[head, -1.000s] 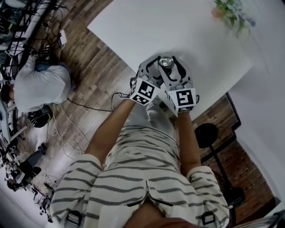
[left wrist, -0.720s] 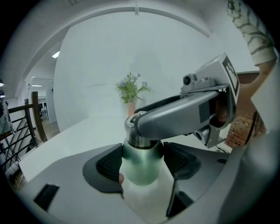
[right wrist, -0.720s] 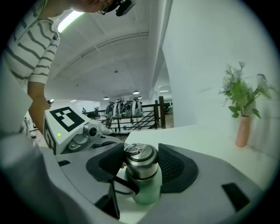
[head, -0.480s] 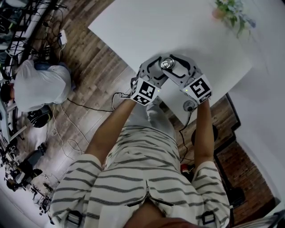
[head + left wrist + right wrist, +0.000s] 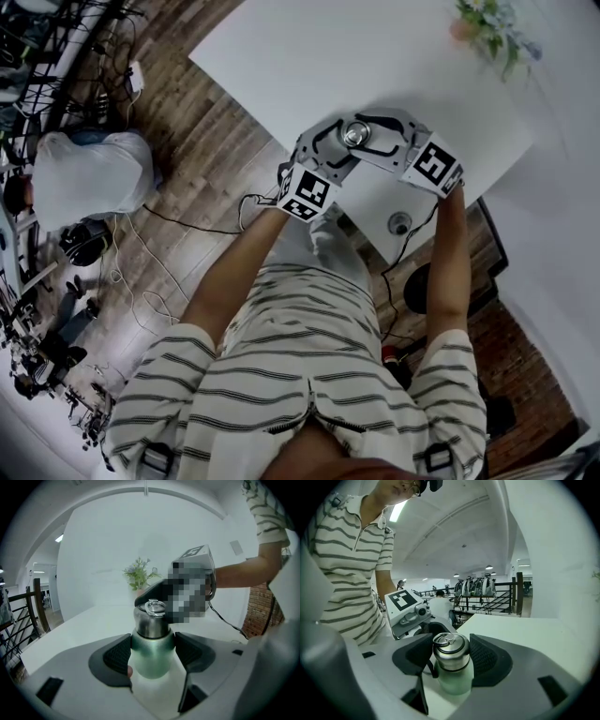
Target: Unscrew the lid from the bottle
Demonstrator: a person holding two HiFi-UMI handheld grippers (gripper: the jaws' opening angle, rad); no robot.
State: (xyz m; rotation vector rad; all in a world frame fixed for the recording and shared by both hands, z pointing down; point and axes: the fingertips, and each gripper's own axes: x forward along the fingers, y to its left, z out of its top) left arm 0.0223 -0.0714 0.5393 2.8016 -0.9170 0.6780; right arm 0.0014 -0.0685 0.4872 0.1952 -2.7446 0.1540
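A pale green bottle (image 5: 150, 660) with a steel lid (image 5: 151, 619) stands on the white table (image 5: 309, 56) near its front edge. My left gripper (image 5: 151, 653) is shut on the bottle's green body, a pad pressed against each side. My right gripper (image 5: 451, 657) reaches in from the right and is shut on the steel lid (image 5: 451, 649), with the green body (image 5: 455, 680) showing below. In the head view the lid (image 5: 354, 135) shows between both grippers, the left gripper (image 5: 339, 150) and the right gripper (image 5: 366, 133) meeting around it.
A small potted plant (image 5: 480, 26) stands at the table's far right corner. A small round fitting (image 5: 399, 223) with a cable sits at the table's near edge. A person in white (image 5: 94, 176) crouches on the wooden floor at left, among cables.
My right gripper has swung round the lid, its marker cube going from the near side to the bottle's right. The left gripper and the bottle have kept still.
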